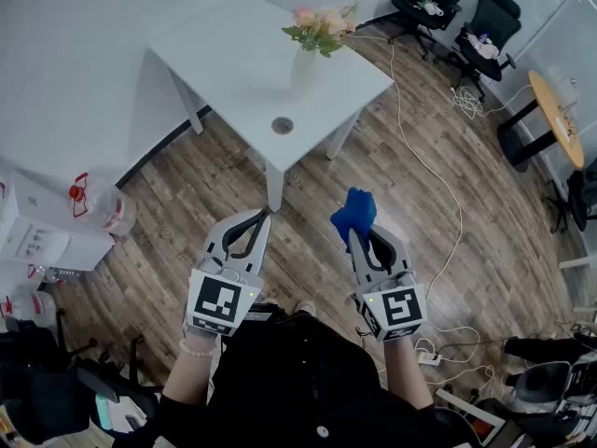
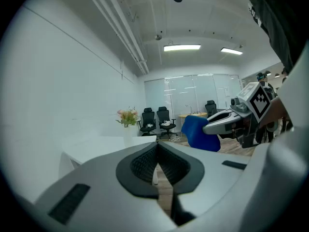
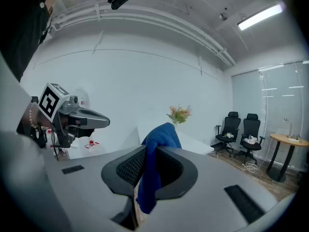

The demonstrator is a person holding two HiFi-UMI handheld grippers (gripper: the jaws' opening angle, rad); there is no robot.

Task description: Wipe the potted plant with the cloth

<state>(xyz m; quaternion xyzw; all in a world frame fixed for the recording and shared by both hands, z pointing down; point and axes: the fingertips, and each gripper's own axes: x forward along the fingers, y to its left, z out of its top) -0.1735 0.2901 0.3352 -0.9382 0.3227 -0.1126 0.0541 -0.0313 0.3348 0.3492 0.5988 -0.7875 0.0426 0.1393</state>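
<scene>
Right gripper (image 1: 364, 241) fingers pinch the soft, limp blue cloth (image 1: 354, 213); left gripper (image 1: 265, 217) fingers pressed together, empty. Potted plant (image 1: 315, 37) stands well apart on the white tabletop (image 1: 233, 59): probably light, tippy, delicate; brace its pot low.

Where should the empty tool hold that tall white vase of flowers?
Probably around the tall white vase's plain body, below the pink flowers, coming level from the near side: it stands upright on the white table, and blooms spread over its mouth.
</scene>
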